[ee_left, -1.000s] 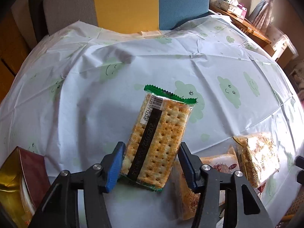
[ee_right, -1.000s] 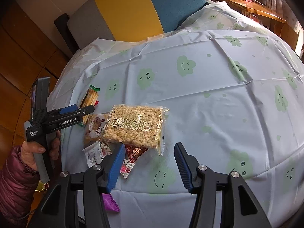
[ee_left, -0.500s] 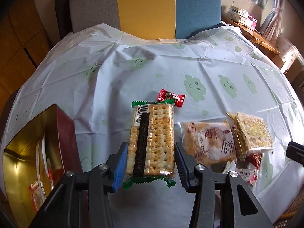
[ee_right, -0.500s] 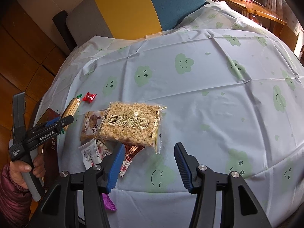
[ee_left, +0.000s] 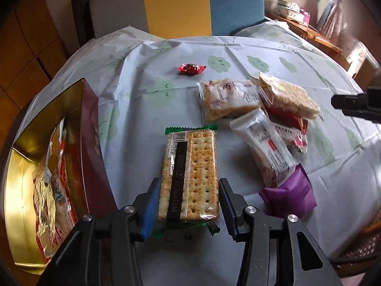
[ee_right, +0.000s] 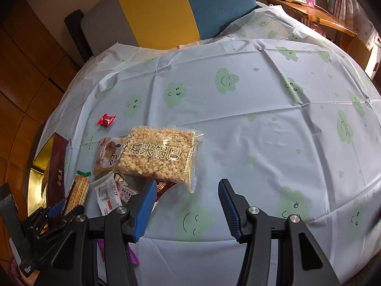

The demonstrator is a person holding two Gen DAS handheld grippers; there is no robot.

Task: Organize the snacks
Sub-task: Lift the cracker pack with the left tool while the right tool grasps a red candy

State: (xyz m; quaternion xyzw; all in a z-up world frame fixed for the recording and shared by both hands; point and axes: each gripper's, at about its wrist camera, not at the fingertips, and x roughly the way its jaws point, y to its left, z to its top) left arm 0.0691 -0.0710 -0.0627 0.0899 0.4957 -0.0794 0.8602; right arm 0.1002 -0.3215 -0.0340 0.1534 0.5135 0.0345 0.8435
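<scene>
Blue-padded left gripper (ee_left: 188,205) clamps cracker pack (ee_left: 190,174) (held level).

left gripper (ee_left: 188,205): your black frame, two angular arms, a silver round screw on each
left fingers (ee_left: 150,211): blue ribbed pads on the inner faces
right gripper (ee_right: 185,211): same black frame, silver screws at the joints
right fingers (ee_right: 227,208): blue, toothed pads
left handle: black, white lettering, too small to read
sleeve (ee_right: 13,270): your dark maroon cuff, bottom left corner
</scene>
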